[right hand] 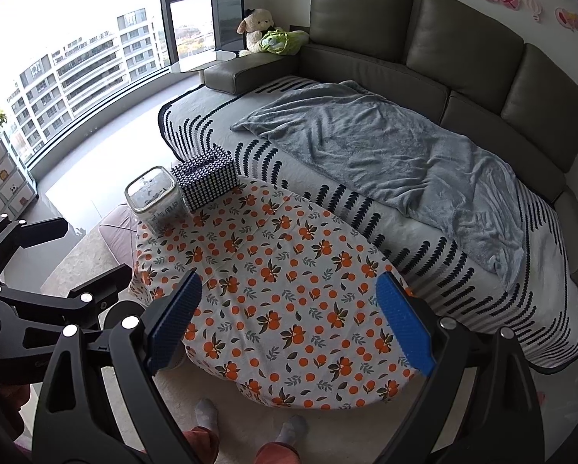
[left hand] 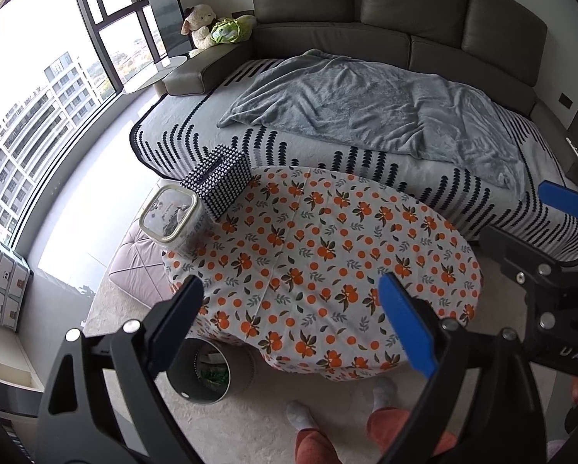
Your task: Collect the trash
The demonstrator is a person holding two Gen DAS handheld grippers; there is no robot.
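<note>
A grey round trash bin [left hand: 200, 373] stands on the floor beside the table's near left edge, with green and pale scraps inside. My left gripper [left hand: 291, 280] hangs above the table's near part, open, with nothing between its fingers. It also shows at the left of the right wrist view as the left gripper [right hand: 94, 249], jaws wide. My right gripper [right hand: 289, 278] hovers over the orange-patterned tablecloth [right hand: 273, 270], open and empty. Its blue pad and black finger reach into the left wrist view as the right gripper [left hand: 515, 212]. In the right wrist view the bin is hidden.
A lidded clear container [left hand: 171, 212] and a houndstooth tissue box [left hand: 219, 178] sit at the table's far left. Behind is a sofa with a grey blanket [left hand: 366, 104]. A pink pouf [left hand: 138, 266] stands left of the table. The person's socked feet [left hand: 300, 413] are below.
</note>
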